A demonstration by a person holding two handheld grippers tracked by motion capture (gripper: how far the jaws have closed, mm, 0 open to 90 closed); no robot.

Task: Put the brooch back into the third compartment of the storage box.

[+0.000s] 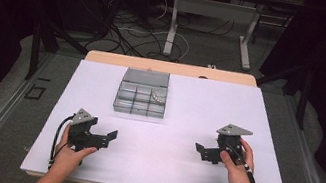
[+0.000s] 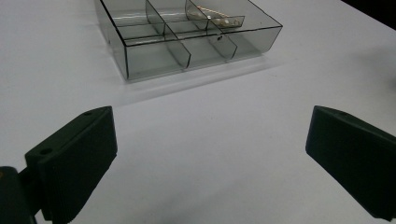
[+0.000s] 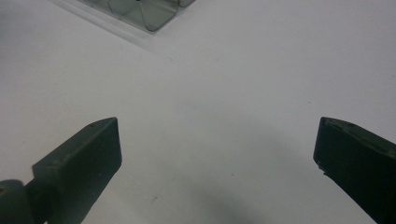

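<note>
- We see a clear, smoky plastic organizer box (image 1: pixel 141 99), square-celled, on the smooth white table (image 1: pixel 168 163).
- Our left gripper (image 1: pixel 110 137) and right gripper (image 1: pixel 200 150) both gape, matte black jaws holding nothing.

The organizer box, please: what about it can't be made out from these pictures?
- Pale contents of one compartment: too small and blurred to identify in the high and left gripper views.
- Box in the right gripper view: cut off by the top edge.
- Its lid: hazy in the high view.
</note>
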